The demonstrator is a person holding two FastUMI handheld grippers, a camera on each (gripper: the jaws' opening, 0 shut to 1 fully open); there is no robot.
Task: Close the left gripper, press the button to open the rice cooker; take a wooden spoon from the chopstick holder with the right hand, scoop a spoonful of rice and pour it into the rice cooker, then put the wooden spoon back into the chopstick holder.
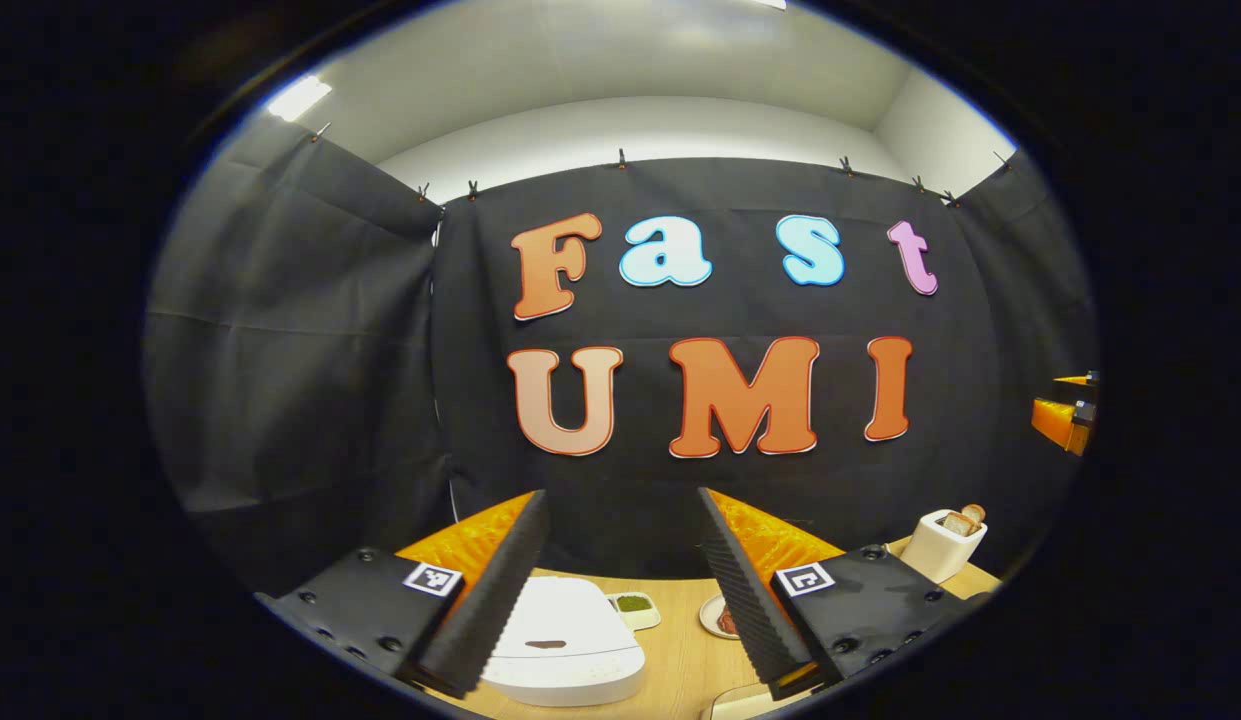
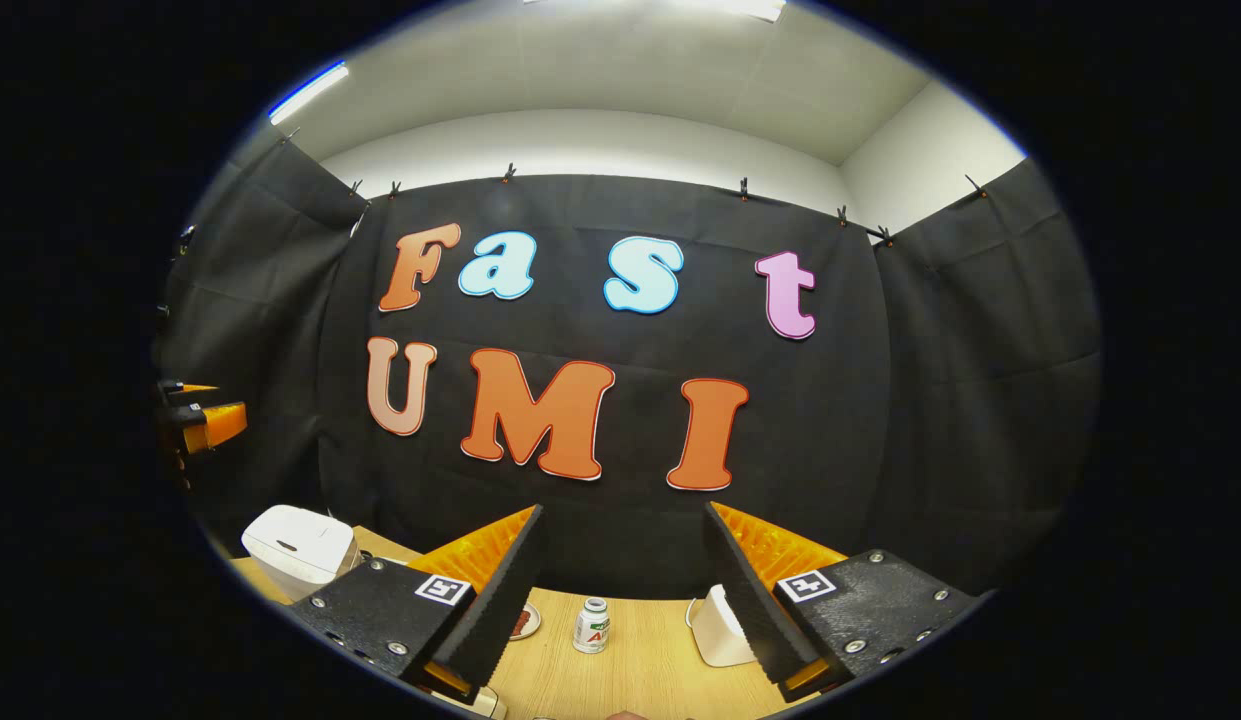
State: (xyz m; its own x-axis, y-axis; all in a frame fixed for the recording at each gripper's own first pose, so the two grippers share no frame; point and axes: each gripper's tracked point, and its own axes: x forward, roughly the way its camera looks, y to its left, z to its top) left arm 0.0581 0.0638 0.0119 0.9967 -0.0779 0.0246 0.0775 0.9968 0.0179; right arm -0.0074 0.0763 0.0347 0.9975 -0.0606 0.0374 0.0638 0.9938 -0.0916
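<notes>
The white rice cooker (image 1: 565, 640) sits on the wooden table with its lid down, just below and between the fingers of my left gripper (image 1: 621, 500), which is open and holds nothing. At the right stands a white chopstick holder (image 1: 942, 545) with wooden spoon ends (image 1: 968, 517) sticking out. In the right gripper view the rice cooker (image 2: 295, 545) is far left. My right gripper (image 2: 623, 510) is open and empty above the table. The white chopstick holder (image 2: 718, 628) is partly hidden by its right finger.
A small dish of green stuff (image 1: 635, 604) and a plate with something brown (image 1: 720, 618) lie behind the cooker. A small white bottle (image 2: 591, 625) stands mid-table, and the plate (image 2: 526, 620) is beside it. The other gripper (image 1: 1065, 410) hangs at the right edge.
</notes>
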